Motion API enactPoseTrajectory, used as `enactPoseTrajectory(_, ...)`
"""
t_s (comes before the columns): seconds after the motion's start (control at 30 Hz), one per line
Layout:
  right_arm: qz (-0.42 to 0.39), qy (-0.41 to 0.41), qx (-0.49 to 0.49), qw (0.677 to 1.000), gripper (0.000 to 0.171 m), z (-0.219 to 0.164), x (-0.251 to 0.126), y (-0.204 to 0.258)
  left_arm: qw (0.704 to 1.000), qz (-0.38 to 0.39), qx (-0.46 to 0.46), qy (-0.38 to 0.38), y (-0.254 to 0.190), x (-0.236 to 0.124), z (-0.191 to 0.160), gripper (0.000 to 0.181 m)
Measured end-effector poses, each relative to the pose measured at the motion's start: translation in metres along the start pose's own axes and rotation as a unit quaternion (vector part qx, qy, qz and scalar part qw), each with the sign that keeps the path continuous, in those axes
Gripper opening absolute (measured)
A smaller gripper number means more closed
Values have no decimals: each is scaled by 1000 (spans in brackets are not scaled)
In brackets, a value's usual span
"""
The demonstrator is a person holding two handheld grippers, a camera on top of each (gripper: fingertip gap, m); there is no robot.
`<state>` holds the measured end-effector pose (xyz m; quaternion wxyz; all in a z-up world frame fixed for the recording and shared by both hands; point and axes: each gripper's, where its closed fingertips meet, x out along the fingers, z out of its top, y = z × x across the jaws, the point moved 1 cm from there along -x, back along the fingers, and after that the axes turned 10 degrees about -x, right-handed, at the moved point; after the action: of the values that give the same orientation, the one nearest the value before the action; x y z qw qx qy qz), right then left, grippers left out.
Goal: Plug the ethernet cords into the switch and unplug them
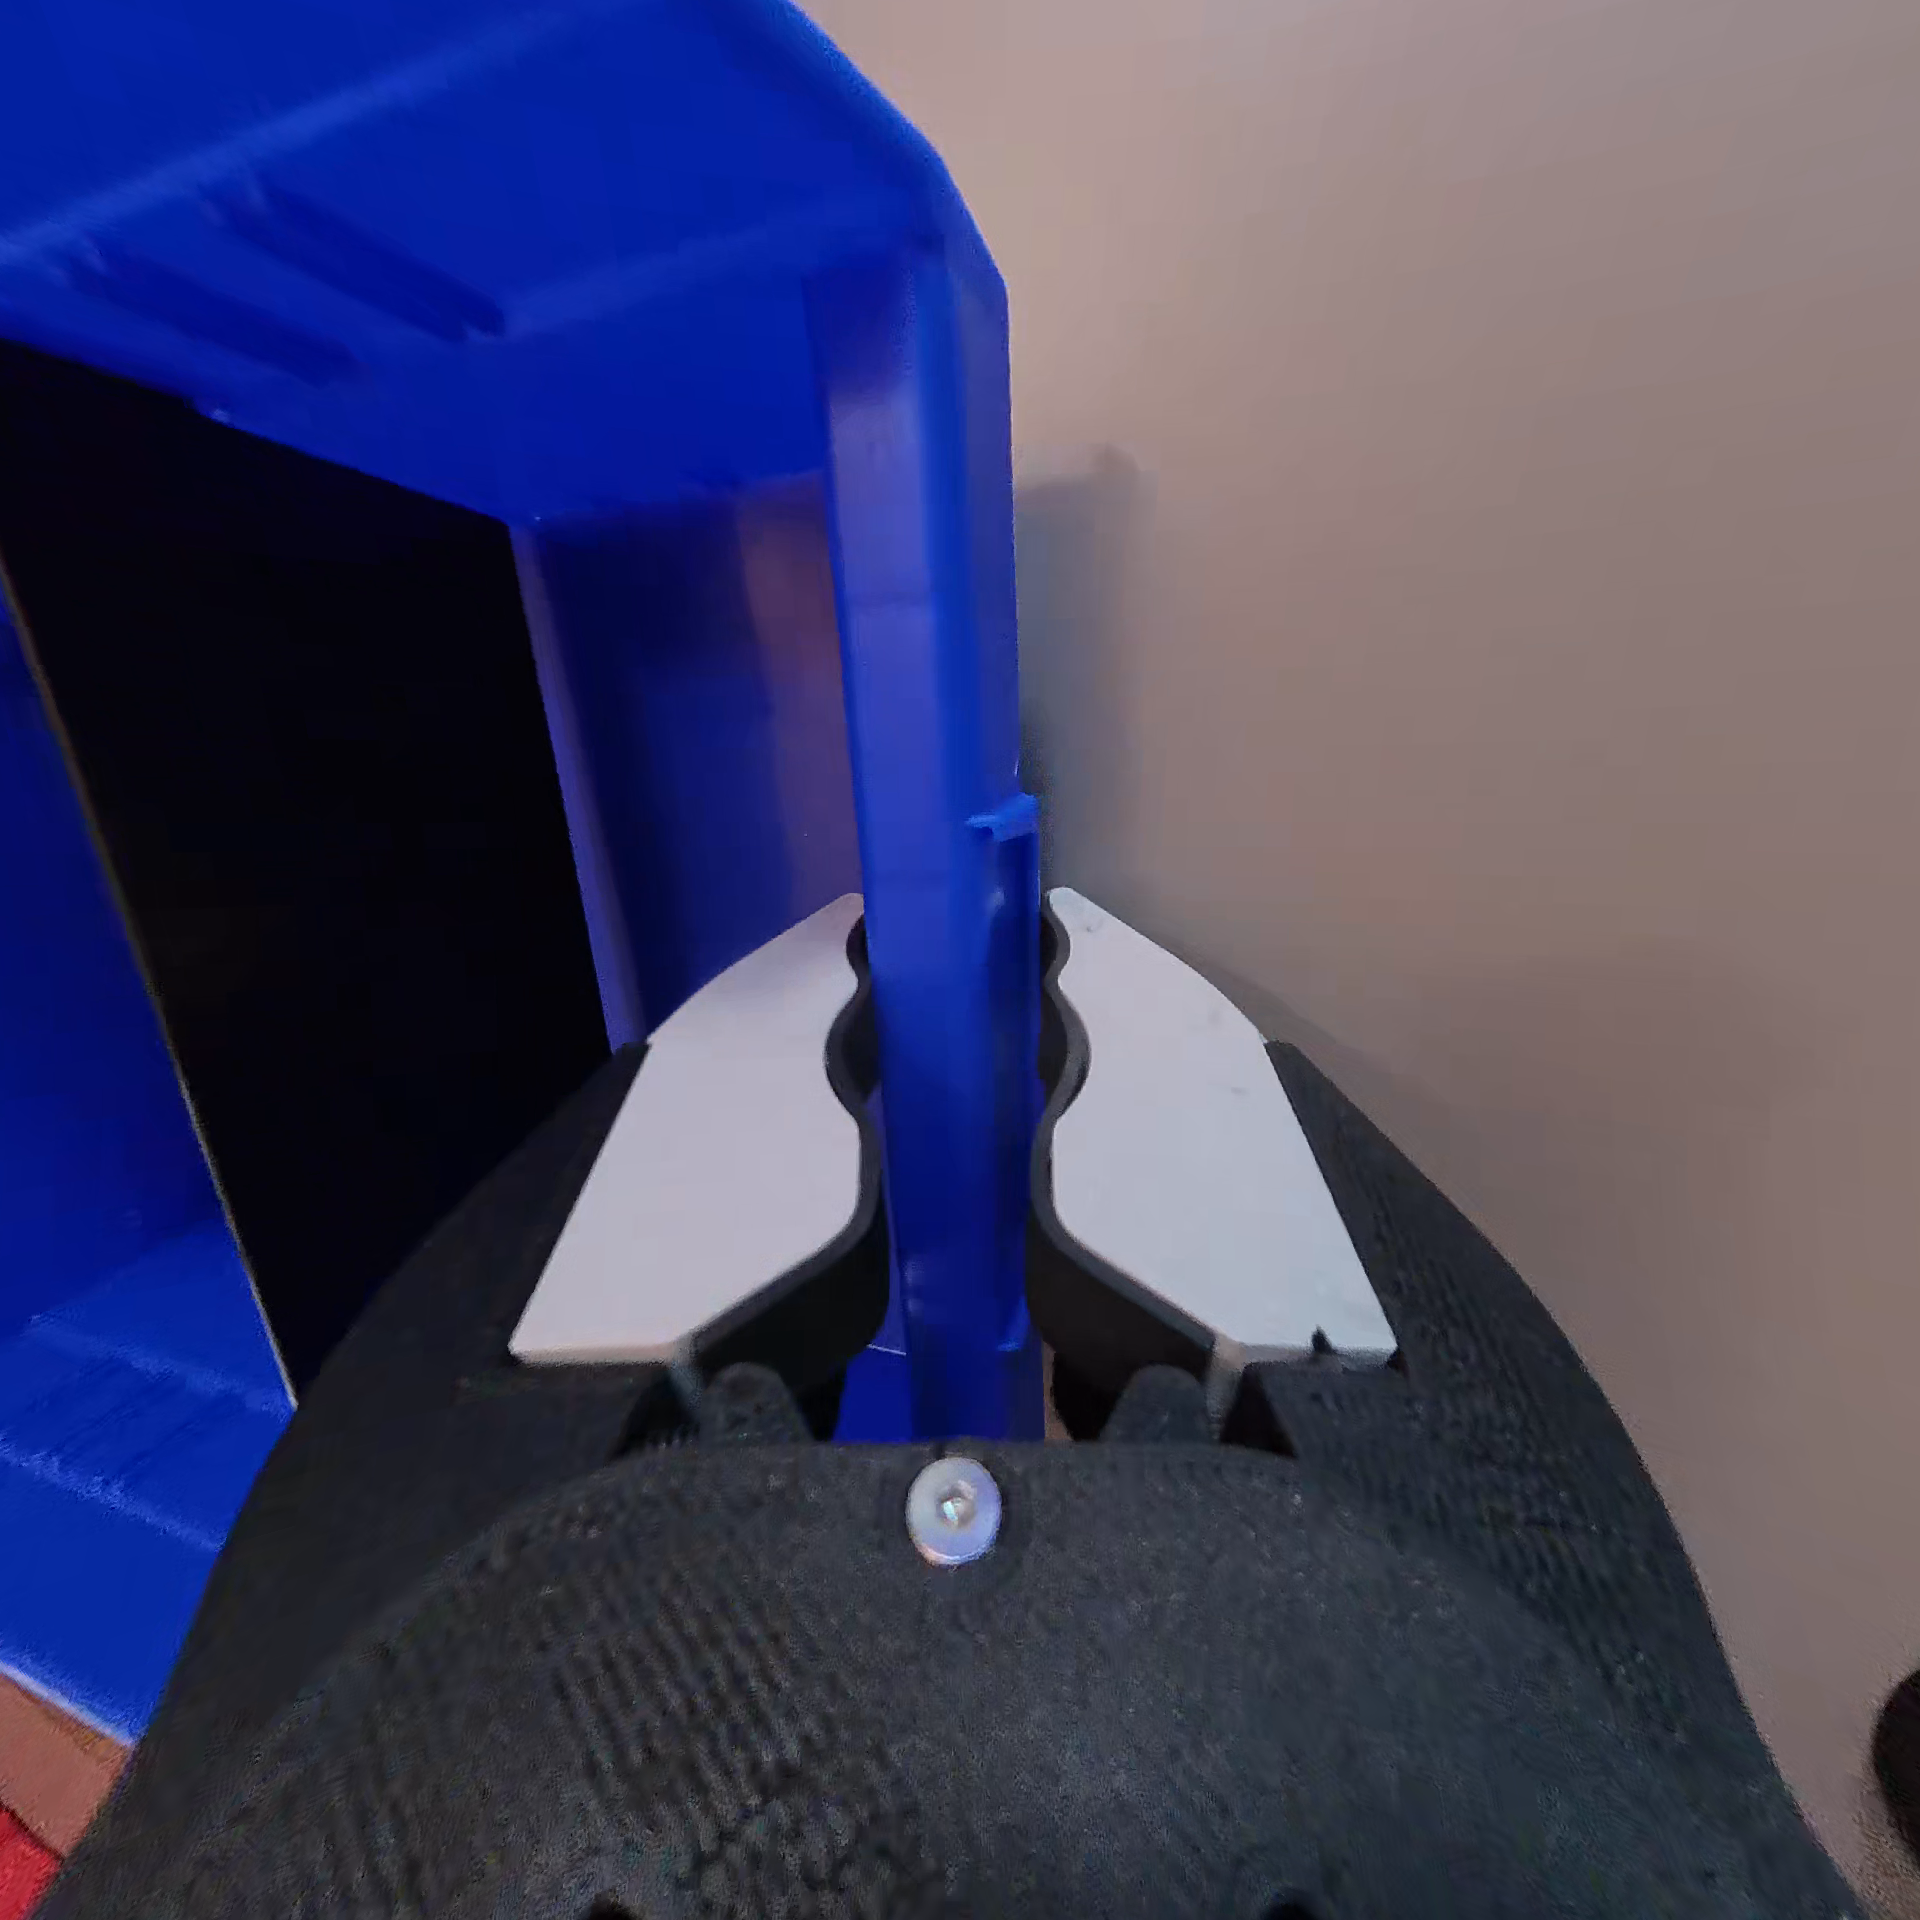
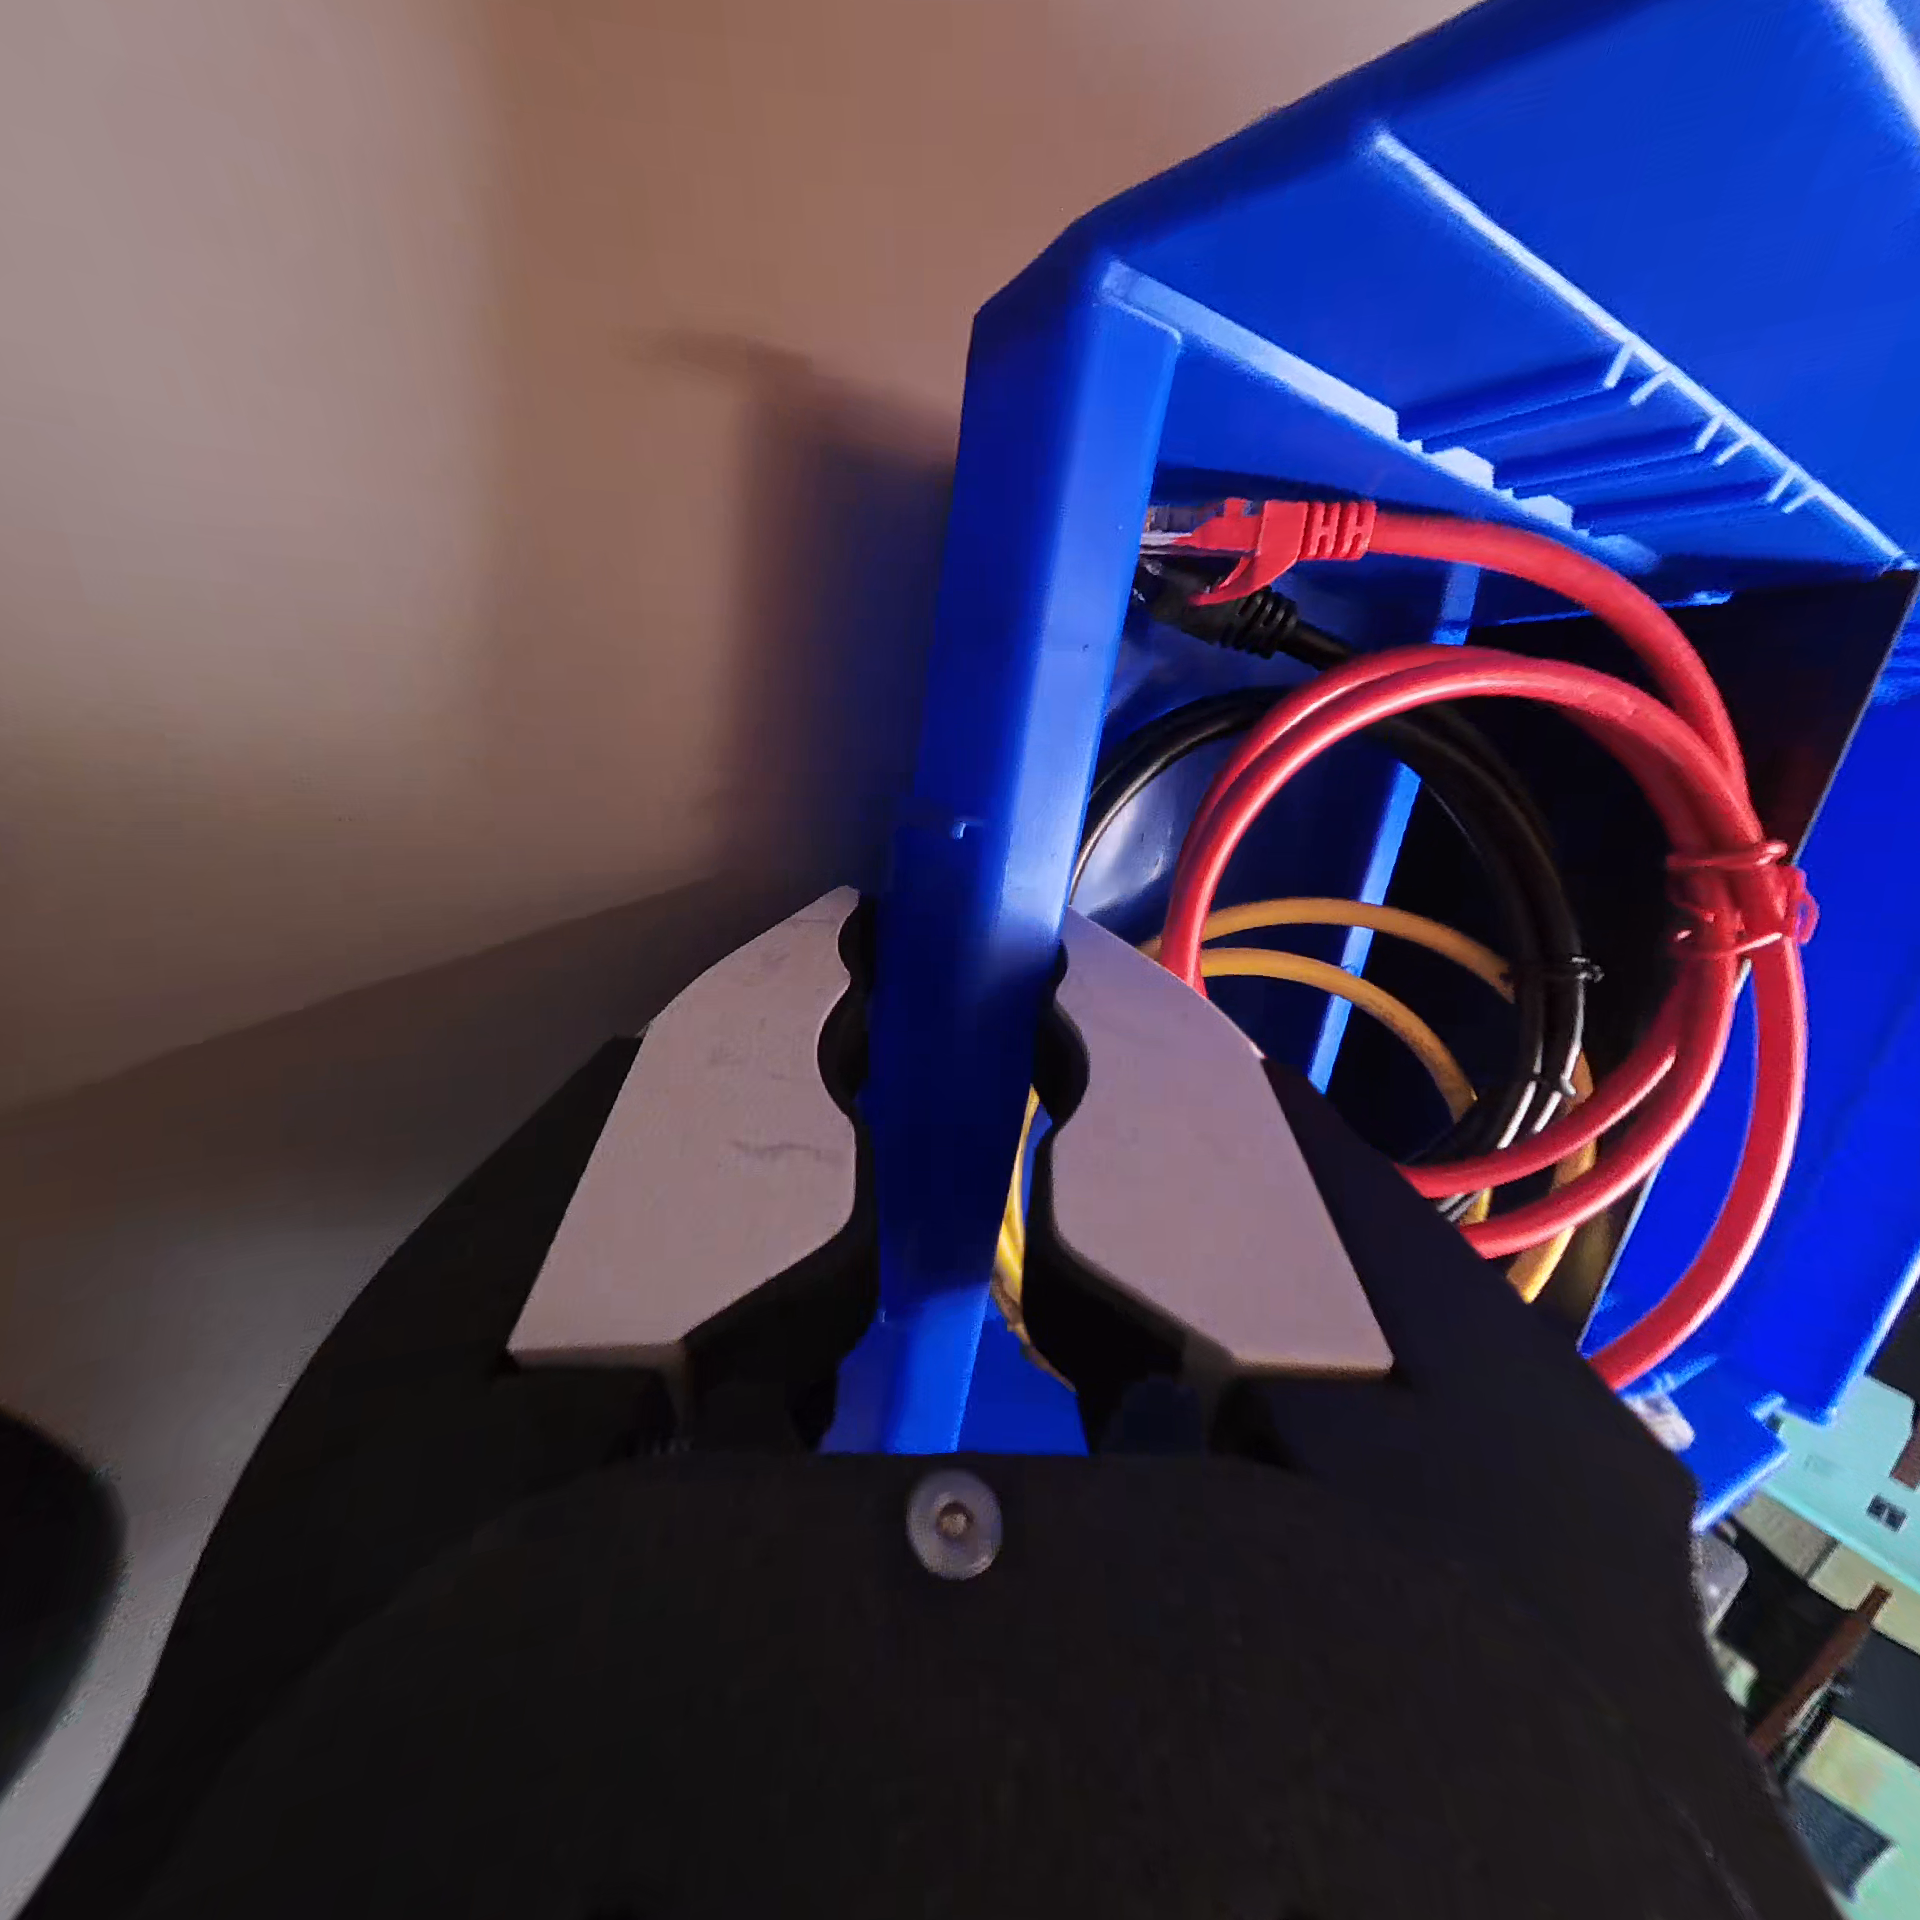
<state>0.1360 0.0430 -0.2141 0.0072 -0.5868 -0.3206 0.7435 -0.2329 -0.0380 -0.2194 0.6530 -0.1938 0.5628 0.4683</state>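
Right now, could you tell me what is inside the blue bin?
The blue bin holds coiled red cord, black cord and yellow cord. Its dark depths, and anything beneath the coils, are hidden.

Dim, warm light is cast throughout. A soft shadow is thrown on the wall (image 2: pixel 727 520) beside the blue bin (image 2: pixel 1039 623). Bin interior (image 1: pixel 312 727) is lost in black. Edges are blurred and wide-angle bent.

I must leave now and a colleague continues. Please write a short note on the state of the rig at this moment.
Left gripper: shut on one wall of the blue bin.
Right gripper: shut on another wall of it.
The red cord, black cord and yellow cord lie coiled inside.
No switch is in view.
Done: nothing plugged.
Left: take the cords out, plug, then unplug.
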Motion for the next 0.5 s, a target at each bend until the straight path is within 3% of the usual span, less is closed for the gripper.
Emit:
enactPoseTrajectory(0.2,-7,-28,-54,998,29,41,-17,39,993,-24,112,-36,-70,-5,51,28)
enactPoseTrajectory(0.37,-31,-51,-95,994,31,70,-28,61,976,-15,201,-77,-102,-3,94,29)
enactPoseTrajectory(0.5,-56,-146,-19,988,41,93,-67,64,963,28,230,-135,-102,-5,115,33)
